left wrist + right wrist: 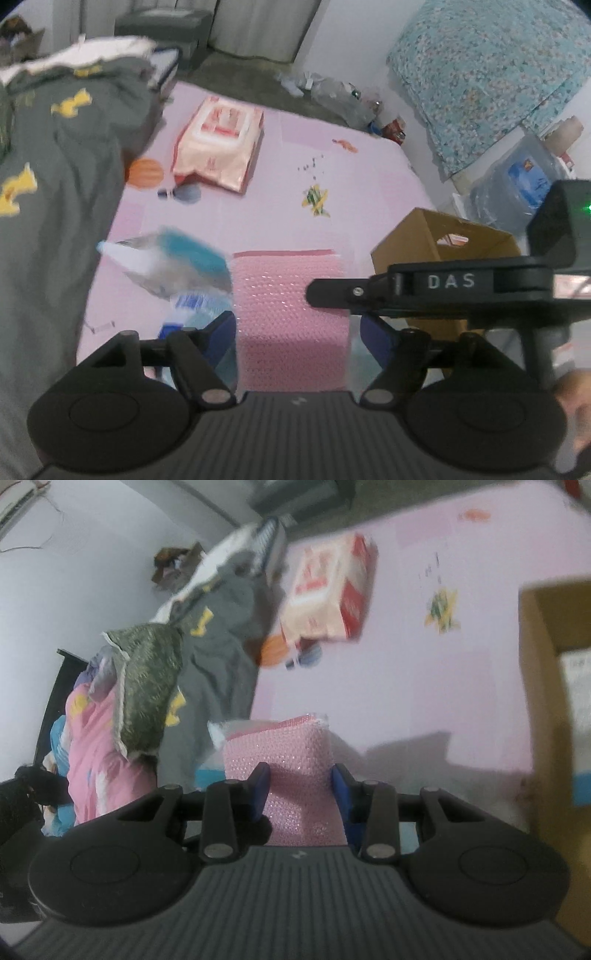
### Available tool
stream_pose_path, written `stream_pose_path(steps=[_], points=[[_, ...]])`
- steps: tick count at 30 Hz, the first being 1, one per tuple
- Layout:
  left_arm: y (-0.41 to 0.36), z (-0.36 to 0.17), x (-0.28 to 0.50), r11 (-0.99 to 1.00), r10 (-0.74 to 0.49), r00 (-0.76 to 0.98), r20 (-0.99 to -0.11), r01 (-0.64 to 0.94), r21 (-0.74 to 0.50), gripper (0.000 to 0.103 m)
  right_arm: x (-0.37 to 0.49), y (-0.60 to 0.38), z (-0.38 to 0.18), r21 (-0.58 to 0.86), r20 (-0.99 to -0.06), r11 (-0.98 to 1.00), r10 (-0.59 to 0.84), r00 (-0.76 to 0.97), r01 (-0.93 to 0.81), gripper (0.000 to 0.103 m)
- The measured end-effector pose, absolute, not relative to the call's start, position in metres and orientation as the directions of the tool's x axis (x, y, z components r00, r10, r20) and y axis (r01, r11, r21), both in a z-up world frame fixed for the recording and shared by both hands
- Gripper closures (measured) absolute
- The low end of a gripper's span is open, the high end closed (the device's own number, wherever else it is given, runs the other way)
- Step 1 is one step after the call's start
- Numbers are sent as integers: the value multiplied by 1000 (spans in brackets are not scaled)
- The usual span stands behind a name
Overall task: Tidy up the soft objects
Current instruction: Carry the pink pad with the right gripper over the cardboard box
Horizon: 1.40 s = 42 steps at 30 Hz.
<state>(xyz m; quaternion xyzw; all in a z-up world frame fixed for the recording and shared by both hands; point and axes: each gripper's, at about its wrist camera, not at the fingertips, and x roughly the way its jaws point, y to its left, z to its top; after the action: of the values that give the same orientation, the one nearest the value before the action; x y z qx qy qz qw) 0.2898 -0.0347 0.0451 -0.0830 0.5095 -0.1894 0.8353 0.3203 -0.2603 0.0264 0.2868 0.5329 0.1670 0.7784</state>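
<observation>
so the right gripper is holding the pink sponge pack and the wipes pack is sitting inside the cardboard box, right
Not quite. The right gripper does hold the pink sponge pack, pads pressed on its sides, but the wipes pack is not inside the cardboard box. The left wrist view shows it lying out on the pink bedsheet, well apart from the box.
</observation>
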Motion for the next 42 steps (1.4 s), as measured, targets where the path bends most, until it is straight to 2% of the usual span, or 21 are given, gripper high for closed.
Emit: stream_pose_path(steps=[7,9,13,14,15,22,27,35,42], points=[[-27,44,278,906,-417,410,-811,257,-336,28,322,-246,17,616,-746,787,566,352,41,69],[-30,40,278,906,-415,405,-815,262,-331,34,324,-244,18,615,-747,788,565,349,41,69],[-32,39,278,911,-406,420,-812,256,-324,40,325,-245,18,616,-747,787,567,348,42,69],[-32,40,278,906,-418,418,-807,257,-337,45,325,-246,19,620,-745,784,570,348,43,70],[-32,43,277,896,-439,406,-801,261,-359,46,324,-248,19,627,-740,778,577,346,44,70],[-46,63,263,902,-425,454,-783,292,-320,43,315,-258,31,655,-707,756,605,365,15,74],[-37,51,265,931,-358,467,-808,245,-271,39,316,-264,11,660,-718,749,606,343,58,74],[-32,27,283,929,-367,418,-831,202,-309,39,321,-266,-8,679,-712,728,623,325,93,74],[-37,33,278,933,-358,433,-827,205,-297,39,320,-268,-8,696,-697,711,637,329,98,74]])
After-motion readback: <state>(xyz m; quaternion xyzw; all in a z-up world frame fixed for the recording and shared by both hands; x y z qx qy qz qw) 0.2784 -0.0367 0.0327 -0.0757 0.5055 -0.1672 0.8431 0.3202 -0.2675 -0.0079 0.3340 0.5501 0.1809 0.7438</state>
